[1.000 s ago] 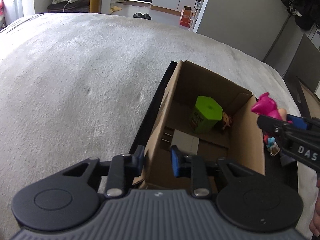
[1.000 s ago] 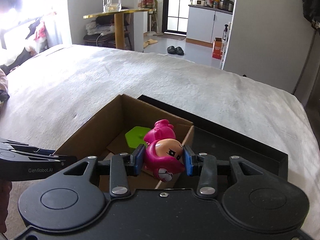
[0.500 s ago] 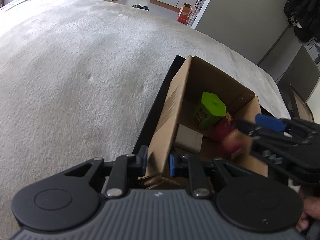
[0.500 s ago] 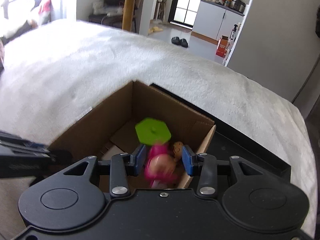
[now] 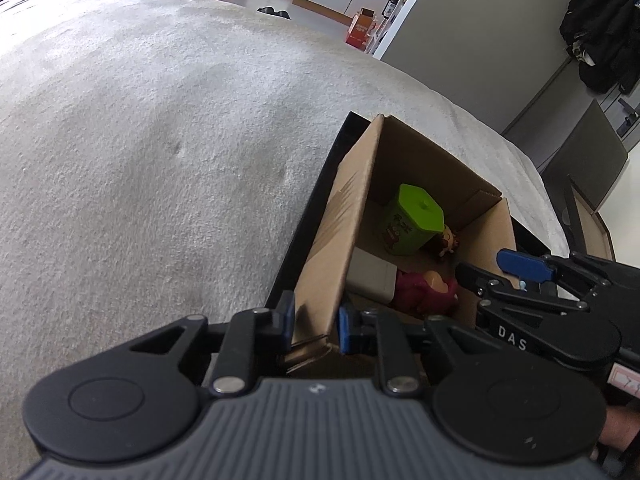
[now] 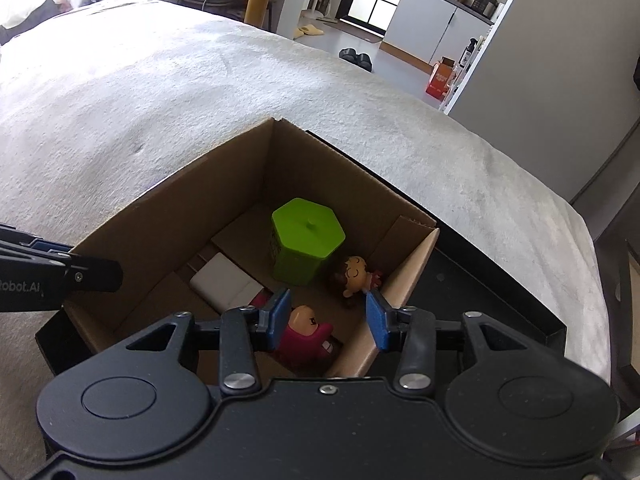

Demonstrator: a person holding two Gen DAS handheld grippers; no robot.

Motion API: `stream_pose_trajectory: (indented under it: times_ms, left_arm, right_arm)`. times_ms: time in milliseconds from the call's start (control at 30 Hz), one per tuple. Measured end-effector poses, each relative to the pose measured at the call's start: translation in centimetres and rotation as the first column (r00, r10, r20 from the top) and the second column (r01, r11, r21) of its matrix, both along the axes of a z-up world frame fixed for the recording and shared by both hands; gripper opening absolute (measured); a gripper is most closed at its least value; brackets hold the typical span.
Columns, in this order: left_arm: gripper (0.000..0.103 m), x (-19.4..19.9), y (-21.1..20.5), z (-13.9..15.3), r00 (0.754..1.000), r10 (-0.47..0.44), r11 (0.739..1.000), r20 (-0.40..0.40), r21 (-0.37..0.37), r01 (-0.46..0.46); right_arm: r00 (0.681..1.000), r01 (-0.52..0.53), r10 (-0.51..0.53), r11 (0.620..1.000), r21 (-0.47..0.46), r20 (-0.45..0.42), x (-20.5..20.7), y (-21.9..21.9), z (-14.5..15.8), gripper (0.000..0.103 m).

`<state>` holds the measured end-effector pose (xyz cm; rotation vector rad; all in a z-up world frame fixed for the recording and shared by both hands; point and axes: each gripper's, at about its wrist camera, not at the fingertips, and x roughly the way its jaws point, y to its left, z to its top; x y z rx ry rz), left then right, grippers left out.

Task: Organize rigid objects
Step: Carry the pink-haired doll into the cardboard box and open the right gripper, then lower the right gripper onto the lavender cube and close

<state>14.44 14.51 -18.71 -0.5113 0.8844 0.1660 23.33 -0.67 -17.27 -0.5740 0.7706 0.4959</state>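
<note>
An open cardboard box [image 6: 224, 184] [image 5: 340, 216] stands on a black tray. Inside lie a green hexagonal container [image 6: 306, 240] [image 5: 412, 224], a small brown-haired figurine [image 6: 354, 276] [image 5: 448, 242], a white flat block [image 6: 224, 286] [image 5: 372, 278] and a pink figurine [image 6: 306, 334] [image 5: 424, 290]. My right gripper [image 6: 328, 320] is open and empty just above the pink figurine; it also shows in the left wrist view [image 5: 520, 276]. My left gripper [image 5: 314, 326] is shut on the box's near wall.
The black tray [image 6: 500, 288] extends to the right of the box. All of it rests on a grey-white fleecy bed cover [image 5: 140, 140]. Beyond the bed are a floor with slippers [image 6: 356, 58], cabinets and a dark chair [image 5: 584, 156].
My right gripper moved over the box, opened and let go of the pink figurine, which now lies on the box floor. My left gripper closed on the box wall.
</note>
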Motion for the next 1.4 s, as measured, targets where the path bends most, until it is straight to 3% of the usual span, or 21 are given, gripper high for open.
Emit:
stream_pose_trajectory:
  times_ms: [433,733,867,1033,1167,1400]
  left_arm:
    - [0.020,0.2,-0.6,0.3,1.000,-0.004,0.999,-0.002,0.039,0.004]
    - [0.020,0.5,-1.6,1.3,1.000,0.000,0.993,-0.007,0.122,0.001]
    - [0.021,0.7,-2.8,2.4,1.000,-0.001,0.980,-0.010,0.198,0.003]
    - [0.029,1.3,-4.1,3.6,1.000,-0.001,0.963,-0.024,0.269,0.007]
    - [0.051,1.8,-5.1,4.3,1.000,0.006,0.950,-0.015,0.313,-0.001]
    - [0.056,2.5,-7.0,5.2,1.000,0.024,0.924,-0.018,0.382,-0.015]
  right_arm:
    - [0.997,0.002,0.004,0.997,0.073,-0.079,-0.9,-1.8,1.8,0.043]
    - [0.997,-0.022,0.031,0.992,0.126,-0.066,-1.2,-4.8,3.3,0.047]
    - [0.999,0.002,0.007,0.988,0.154,-0.054,-0.6,-6.8,3.6,0.052]
    - [0.996,0.070,-0.055,0.974,0.215,-0.073,0.5,-9.4,3.3,0.058]
    - [0.996,0.088,-0.077,0.958,0.272,-0.049,0.7,-11.2,3.7,0.079]
    - [0.988,0.156,-0.141,0.923,0.351,-0.067,2.0,-14.6,3.7,0.088]
